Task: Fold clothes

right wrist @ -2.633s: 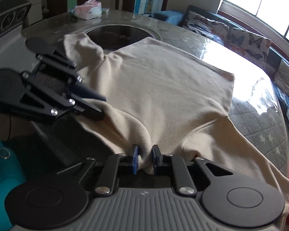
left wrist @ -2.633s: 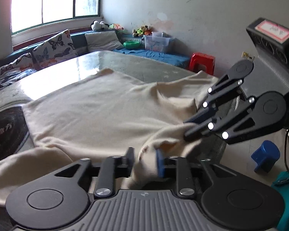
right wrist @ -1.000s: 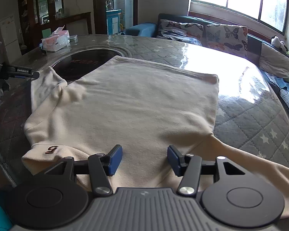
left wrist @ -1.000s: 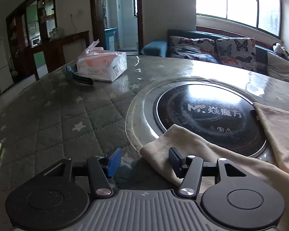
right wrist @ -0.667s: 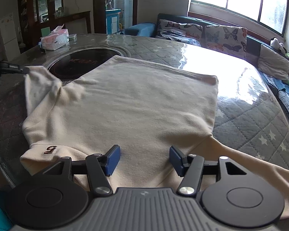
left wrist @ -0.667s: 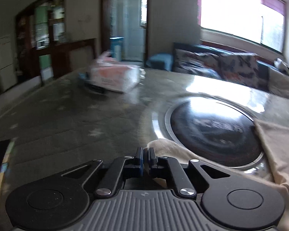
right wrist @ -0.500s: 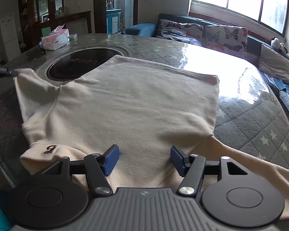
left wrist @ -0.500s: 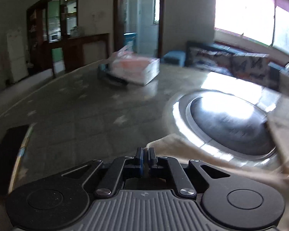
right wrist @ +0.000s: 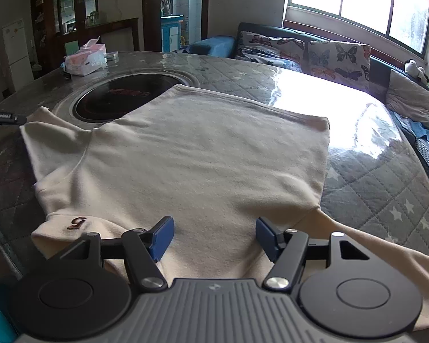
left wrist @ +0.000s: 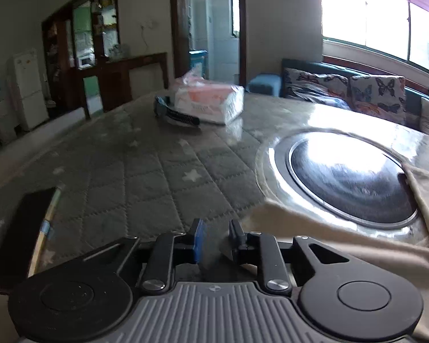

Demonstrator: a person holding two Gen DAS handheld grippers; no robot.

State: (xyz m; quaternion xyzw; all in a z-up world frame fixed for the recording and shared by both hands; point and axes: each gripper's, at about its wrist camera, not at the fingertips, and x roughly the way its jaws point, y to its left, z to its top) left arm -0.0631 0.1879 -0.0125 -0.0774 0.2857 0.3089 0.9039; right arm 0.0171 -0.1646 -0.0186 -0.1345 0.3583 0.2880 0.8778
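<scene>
While the cream shirt point(right wrist: 186, 154) lies spread flat on the quilted tabletop point(right wrist: 386, 200), with its body just right of the round black cooktop point(right wrist: 123, 97) and one corner of its hem over the cooktop's rim, both tools are free of it. The left gripper point(left wrist: 214, 238) sits at the end of the left sleeve point(left wrist: 314, 228), on the near side of the cooktop, and its jaws stand a little apart with no cloth between them; the sleeve edge lies just beside the right finger. The right gripper point(right wrist: 213, 235) hovers over the neck end of the shirt, the side farthest from the cooktop, and its jaws are wide apart and hold nothing. A small brown mark point(right wrist: 77, 222) shows near the collar. Beyond the cooktop stands a tissue pack point(right wrist: 84, 60). I judge the cloth to be soft, light and rather thick, like fleece, so it will bend and sag at once when lifted and will not keep a line by itself. It is best to pinch it at a hemmed edge, such as the sleeve cuff or the shoulder seam, because one layer from the middle would only pull up a wrinkle. On the glossy cover of the tabletop it may also slide, so slow pulls seem wiser.
</scene>
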